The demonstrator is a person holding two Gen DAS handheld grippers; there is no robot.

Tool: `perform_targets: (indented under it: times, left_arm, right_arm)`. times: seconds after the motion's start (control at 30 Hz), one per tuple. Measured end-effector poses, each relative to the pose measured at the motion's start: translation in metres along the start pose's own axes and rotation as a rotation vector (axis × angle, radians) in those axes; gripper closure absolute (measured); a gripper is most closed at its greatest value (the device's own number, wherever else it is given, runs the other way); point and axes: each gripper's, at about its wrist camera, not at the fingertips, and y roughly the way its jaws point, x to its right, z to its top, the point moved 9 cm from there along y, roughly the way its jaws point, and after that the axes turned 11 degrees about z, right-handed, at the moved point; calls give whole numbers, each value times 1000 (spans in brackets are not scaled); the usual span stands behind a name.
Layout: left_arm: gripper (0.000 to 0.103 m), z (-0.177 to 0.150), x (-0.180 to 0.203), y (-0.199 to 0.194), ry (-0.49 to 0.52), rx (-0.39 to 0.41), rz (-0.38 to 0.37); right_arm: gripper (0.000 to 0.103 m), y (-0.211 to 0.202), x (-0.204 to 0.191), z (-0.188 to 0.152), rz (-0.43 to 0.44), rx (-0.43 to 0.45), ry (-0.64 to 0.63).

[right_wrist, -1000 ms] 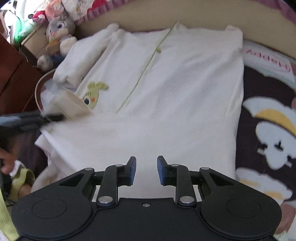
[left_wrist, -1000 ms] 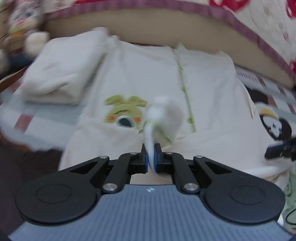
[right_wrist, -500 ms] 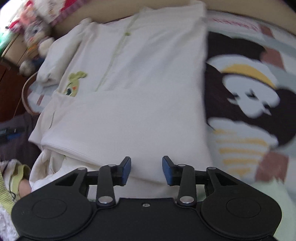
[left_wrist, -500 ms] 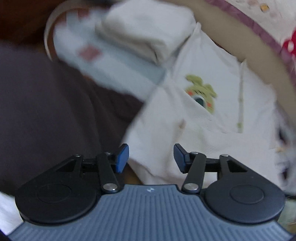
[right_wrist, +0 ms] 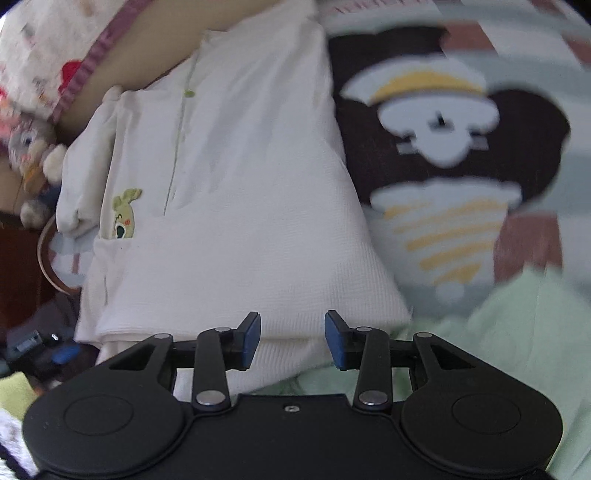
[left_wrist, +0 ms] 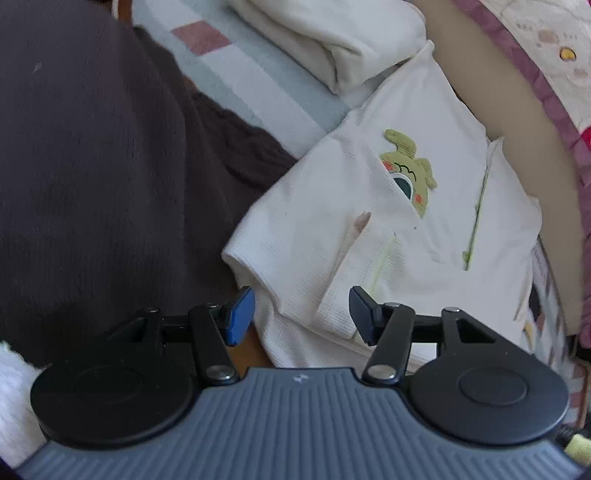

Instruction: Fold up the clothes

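A cream garment (left_wrist: 369, 229) with a green animal patch (left_wrist: 406, 166) lies on the bed, its lower part folded up over the chest. My left gripper (left_wrist: 301, 314) hangs open just above the garment's near left corner, with the cloth edge lying loose below its blue pads. In the right wrist view the same garment (right_wrist: 229, 221) fills the middle, the patch (right_wrist: 123, 218) at its left. My right gripper (right_wrist: 291, 339) stands open over the near right part of the fold's edge, with nothing pinched.
A folded cream cloth (left_wrist: 332, 33) lies beyond the garment's left shoulder. Dark brown fabric (left_wrist: 92, 166) covers the left side. A cartoon-print blanket (right_wrist: 443, 147) lies to the right, pale green cloth (right_wrist: 498, 332) at the near right, and a plush toy (right_wrist: 33, 158) far left.
My left gripper let go of the cream fold it pinched, opened and swung to the garment's near left corner. The right jaws widened, and that gripper shifted toward the near right edge.
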Motion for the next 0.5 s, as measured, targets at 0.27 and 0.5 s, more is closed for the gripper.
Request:
perform_targets:
  times: [0.27, 0.5]
  left_arm:
    - [45, -30, 5, 35, -116, -206, -74]
    - [37, -45, -2, 53, -217, -256, -12]
  right_arm:
    - [34, 14, 7, -16, 146, 20, 266]
    - [33, 18, 13, -12, 142, 88, 419]
